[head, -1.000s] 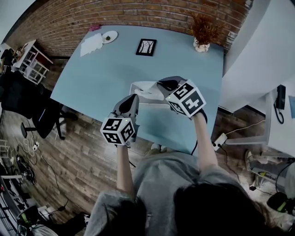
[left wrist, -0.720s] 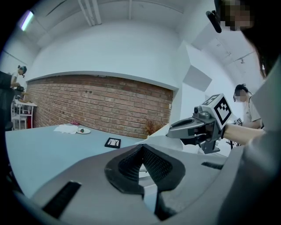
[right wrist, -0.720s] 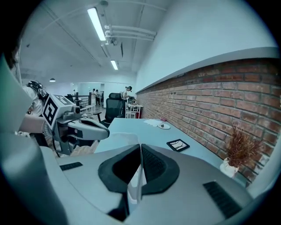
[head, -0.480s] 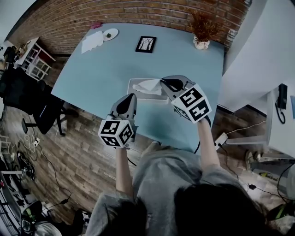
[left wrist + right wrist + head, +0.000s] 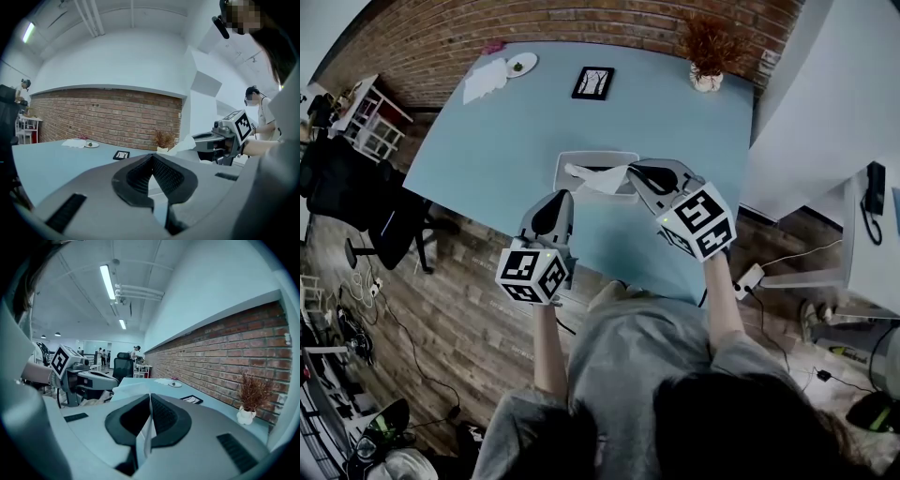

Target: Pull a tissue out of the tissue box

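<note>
Seen from the head view, the right gripper (image 5: 637,174) covers the 3 o'clock end of the tissue box (image 5: 574,159) and the pinched end of the tissue (image 5: 598,178). At the 11 o'clock corner of the table (image 5: 487,141), a small plate (image 5: 522,65) holds something dark, perhaps food, too small to tell. The person's head (image 5: 741,427) is cut off at the 6 o'clock edge.

Smooth matt surface (image 5: 506,122); thin creased paper tissue (image 5: 605,176); rough brick wall (image 5: 581,19); grainy wood-plank floor (image 5: 459,300); matt grey plastic right gripper (image 5: 150,397) with ribbed black fingers (image 5: 164,414).
</note>
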{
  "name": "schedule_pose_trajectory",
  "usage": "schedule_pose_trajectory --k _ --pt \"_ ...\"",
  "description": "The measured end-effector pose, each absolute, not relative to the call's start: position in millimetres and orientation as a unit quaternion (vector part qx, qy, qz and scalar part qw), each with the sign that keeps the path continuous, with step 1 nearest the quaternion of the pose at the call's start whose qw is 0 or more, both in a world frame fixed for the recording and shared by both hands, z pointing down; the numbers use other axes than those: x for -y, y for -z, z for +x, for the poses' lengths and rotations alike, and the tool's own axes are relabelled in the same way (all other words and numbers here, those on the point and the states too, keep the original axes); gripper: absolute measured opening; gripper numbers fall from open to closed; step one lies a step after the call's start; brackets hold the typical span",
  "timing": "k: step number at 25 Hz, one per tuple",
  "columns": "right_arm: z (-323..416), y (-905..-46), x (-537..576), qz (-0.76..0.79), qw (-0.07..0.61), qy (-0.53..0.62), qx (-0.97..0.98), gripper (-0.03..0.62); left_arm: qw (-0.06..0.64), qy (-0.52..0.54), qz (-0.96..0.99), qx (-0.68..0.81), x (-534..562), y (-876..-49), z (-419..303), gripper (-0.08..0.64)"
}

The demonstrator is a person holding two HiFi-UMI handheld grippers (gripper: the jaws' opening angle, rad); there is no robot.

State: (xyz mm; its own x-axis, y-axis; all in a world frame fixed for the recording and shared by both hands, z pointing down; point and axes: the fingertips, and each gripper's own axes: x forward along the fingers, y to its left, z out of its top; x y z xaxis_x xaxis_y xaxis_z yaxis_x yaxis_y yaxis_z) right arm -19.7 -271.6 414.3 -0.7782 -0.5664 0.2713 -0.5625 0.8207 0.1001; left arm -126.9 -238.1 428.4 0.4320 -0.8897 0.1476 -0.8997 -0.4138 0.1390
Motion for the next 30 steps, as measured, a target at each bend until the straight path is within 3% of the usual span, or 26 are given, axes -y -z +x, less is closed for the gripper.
schedule_pose_trajectory --k 30 --pt "-24.8 -424.1 261.1 0.269 0.101 -0.012 0.958 0.002 0.104 -0.036 0.838 0.535 229.7 -437.4 -121.6 0.003"
